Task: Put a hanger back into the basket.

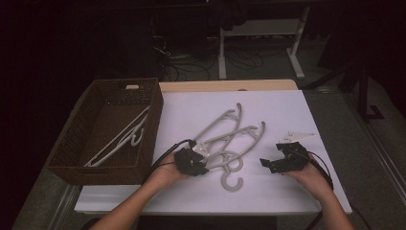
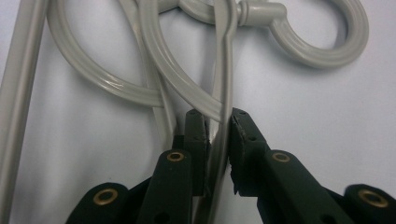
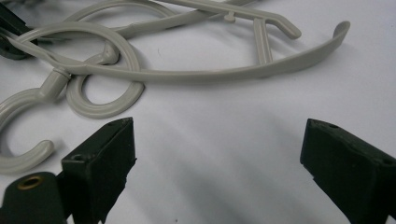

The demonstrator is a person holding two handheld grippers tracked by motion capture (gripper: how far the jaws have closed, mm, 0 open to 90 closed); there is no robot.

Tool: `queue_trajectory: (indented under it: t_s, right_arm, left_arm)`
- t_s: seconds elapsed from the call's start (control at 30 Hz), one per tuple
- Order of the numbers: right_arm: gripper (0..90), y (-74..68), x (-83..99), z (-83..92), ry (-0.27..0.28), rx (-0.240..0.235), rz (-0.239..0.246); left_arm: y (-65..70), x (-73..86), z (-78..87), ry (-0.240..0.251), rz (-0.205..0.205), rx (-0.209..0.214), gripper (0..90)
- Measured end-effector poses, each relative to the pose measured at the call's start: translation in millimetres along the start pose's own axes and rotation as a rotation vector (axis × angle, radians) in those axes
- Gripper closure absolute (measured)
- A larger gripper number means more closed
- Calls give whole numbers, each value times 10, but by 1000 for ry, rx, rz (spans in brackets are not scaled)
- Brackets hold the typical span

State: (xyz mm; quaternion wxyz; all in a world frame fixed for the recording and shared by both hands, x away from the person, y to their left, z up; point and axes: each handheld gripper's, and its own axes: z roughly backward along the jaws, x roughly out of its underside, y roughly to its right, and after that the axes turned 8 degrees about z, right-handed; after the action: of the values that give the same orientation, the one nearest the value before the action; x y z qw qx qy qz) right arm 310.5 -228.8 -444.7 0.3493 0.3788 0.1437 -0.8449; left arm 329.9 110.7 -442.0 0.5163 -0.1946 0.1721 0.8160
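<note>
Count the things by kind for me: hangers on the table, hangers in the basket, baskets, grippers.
Grey hangers on the table: 2
White hangers in the basket: 2, as far as I can tell
Wicker basket: 1
Grippers: 2, left gripper and right gripper
Total: 7

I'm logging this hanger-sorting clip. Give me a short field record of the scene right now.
Left claw: shut on a thin arm of a grey hanger
Right claw: open, nothing between its jaws, over bare white table
Loose hangers: tangled at table centre
Basket: brown wicker, at left, with pale hangers in basket
</note>
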Motion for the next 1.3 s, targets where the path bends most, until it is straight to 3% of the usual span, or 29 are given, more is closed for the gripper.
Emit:
queue_trajectory:
  t_s: [0.17,0.47,0.53,0.77,0.97,1.13,1.3]
  right_arm:
    - [99,6,6,5,1,0,-2]
    - [99,32,22,6,1,3,-11]
    - [99,37,25,7,-1,6,-11]
    - [99,40,23,3,1,3,-12]
    - [99,39,24,-4,1,-2,-7]
    - [99,41,26,-8,-2,-2,-3]
    - [99,36,25,-5,-2,-1,-8]
  left_arm:
    - [0,-9,34,7,2,7,816]
    - [-54,-117,342,107,67,37,819]
    - [-64,-155,448,130,93,45,819]
    - [-70,-351,918,163,95,23,819]
    - [-170,-414,1335,191,92,-5,819]
    - [-310,-330,1671,222,104,-33,819]
    - [-483,-118,1963,250,138,-70,819]
